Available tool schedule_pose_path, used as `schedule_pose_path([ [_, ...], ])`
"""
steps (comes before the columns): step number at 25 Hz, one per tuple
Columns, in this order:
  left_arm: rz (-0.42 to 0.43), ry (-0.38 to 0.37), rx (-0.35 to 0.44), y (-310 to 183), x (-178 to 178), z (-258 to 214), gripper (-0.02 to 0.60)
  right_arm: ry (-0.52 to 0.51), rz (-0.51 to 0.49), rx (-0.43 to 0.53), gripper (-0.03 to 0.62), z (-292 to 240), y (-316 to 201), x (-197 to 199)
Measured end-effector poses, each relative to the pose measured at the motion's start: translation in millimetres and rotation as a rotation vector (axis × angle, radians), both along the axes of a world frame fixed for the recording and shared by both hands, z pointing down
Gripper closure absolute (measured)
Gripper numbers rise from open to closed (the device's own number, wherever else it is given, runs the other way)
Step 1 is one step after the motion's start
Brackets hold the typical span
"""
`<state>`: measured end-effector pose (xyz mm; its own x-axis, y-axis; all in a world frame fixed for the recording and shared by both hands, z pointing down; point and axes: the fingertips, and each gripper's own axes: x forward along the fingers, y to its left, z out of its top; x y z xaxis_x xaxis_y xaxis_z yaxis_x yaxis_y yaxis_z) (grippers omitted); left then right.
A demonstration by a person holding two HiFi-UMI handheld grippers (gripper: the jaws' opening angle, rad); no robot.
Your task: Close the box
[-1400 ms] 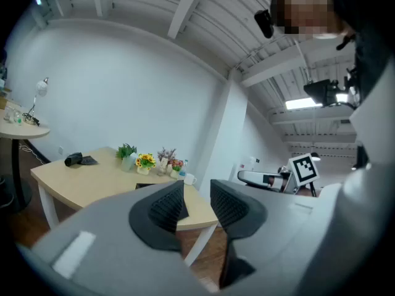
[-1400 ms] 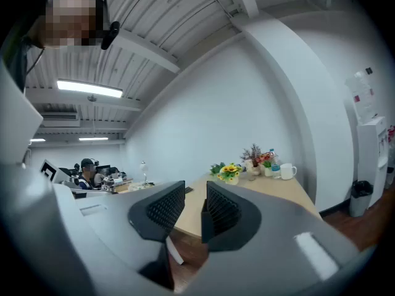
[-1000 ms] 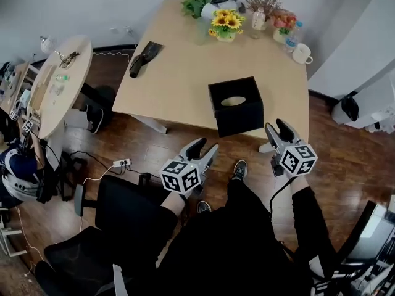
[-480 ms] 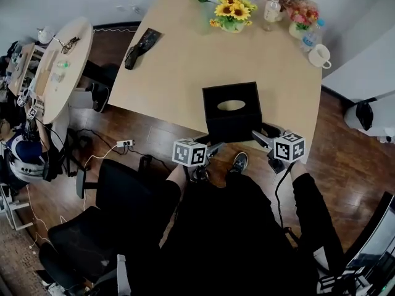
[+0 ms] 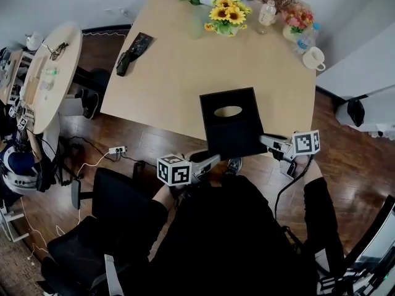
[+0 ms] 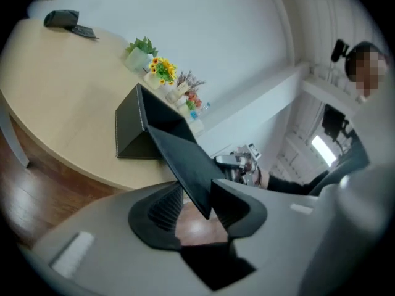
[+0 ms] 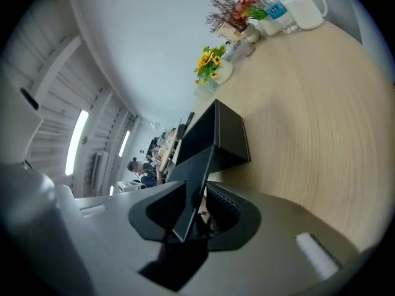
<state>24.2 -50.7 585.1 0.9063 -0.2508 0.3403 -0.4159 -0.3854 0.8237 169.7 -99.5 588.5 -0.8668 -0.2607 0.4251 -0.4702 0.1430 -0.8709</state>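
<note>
The black box [image 5: 227,117] with an oval hole in its top stands at the near edge of the wooden table [image 5: 166,73]. Its black flap [image 5: 237,145] hangs open toward me, over the table edge. My left gripper [image 5: 208,160] holds the flap's left corner and my right gripper [image 5: 266,140] its right corner. The jaws of both are closing. In the left gripper view the flap [image 6: 176,156] runs down between the pads of the left gripper [image 6: 199,203]. In the right gripper view the flap [image 7: 196,171] sits pinched in the right gripper [image 7: 192,217], below the box [image 7: 227,134].
A sunflower vase [image 5: 224,16], other flowers, a bottle [image 5: 266,12] and a white mug [image 5: 314,58] stand at the table's far side. A black object [image 5: 129,53] lies at its left edge. A round side table [image 5: 43,73] and an office chair [image 5: 117,196] stand on the left.
Both grippers have moved from below the table edge up to the hanging flap and their jaws have come together on its two corners. The head view has shifted closer over the box.
</note>
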Motion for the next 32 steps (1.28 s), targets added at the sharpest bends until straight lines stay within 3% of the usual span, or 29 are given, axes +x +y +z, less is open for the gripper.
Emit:
schedule_pose_path([
  [1,-0.019,0.036,-0.008,-3.4,0.9,-11.0,0.457,-0.086,0.07,-0.008,0.469,-15.3,-4.3,1.7],
  [3,-0.032,0.055,-0.006,-11.9,3.3,-26.2,0.456,-0.175,0.248,0.072,0.464,-42.8,-19.9,25.7],
  [5,-0.025,0.041,0.0,-18.4,1.7,-33.7,0.457,-0.113,0.433,0.215,0.464,-60.7,-30.8,65.9],
  [7,-0.04,0.059,-0.026,-24.1,-4.4,-35.0,0.456,0.062,0.527,0.355,0.479,-70.4,-29.3,95.7],
  [9,-0.089,0.104,-0.093,-31.7,-11.9,-35.7,0.456,0.246,0.472,0.488,0.487,-79.0,-22.2,97.7],
  [12,-0.197,0.168,-0.22,-45.6,-25.6,-37.1,0.456,0.399,0.262,0.658,0.487,-84.7,-6.0,62.8],
  [16,-0.244,0.192,-0.276,-55.8,-34.2,-32.3,0.456,0.476,0.055,0.832,0.468,-90.9,13.9,8.0],
  [21,-0.269,0.336,-0.318,-64.1,-23.7,-49.7,0.456,0.591,-0.154,1.029,0.405,-94.2,26.6,-41.0],
  [24,-0.276,0.294,-0.317,-64.4,-28.2,-44.4,0.456,0.68,-0.188,1.065,0.402,-87.0,28.1,-41.6],
  [27,-0.284,0.369,-0.33,-66.5,-21.6,-54.8,0.456,0.73,-0.195,1.062,0.401,-76.1,23.5,-39.3],
  [29,-0.287,0.372,-0.333,-67.9,-20.8,-55.0,0.456,0.746,-0.2,1.066,0.406,-72.6,18.6,-39.3],
  [32,-0.309,0.277,-0.297,-70.3,-32.1,-47.0,0.445,0.718,-0.192,1.059,0.45,-76.0,12.5,-44.6],
])
